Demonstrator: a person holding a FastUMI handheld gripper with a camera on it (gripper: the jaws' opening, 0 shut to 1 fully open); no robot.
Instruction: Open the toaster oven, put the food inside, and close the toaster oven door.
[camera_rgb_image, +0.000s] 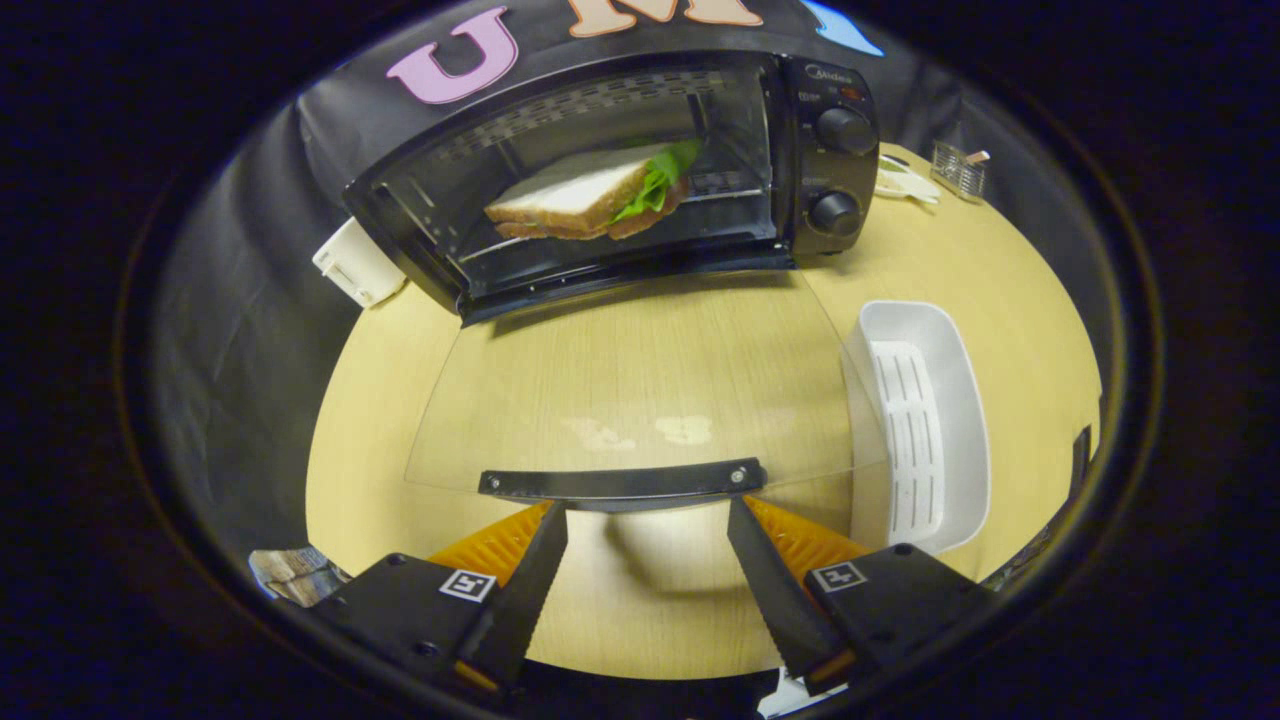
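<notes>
I held the gripper low over the round wooden table, pointed toward the toaster oven at the far side. Its two fingers were spread wide, pinching nothing; their tips reached up to the door handle, one near each end of the bar, though whether they touched it I could not tell. The glass door lay fully open and flat toward me, the table grain showing through it. The sandwich, white bread with green lettuce at its right end, rested on the rack inside the oven cavity. Two knobs sat on the control panel at the oven's right. A white tray stood on the table just right of the open door. A white block-like object sat at the oven's left rear corner, partly hidden. Far right, a small clear container and some white items were too small to identify. A crumpled packet near the left finger was cut off.
</notes>
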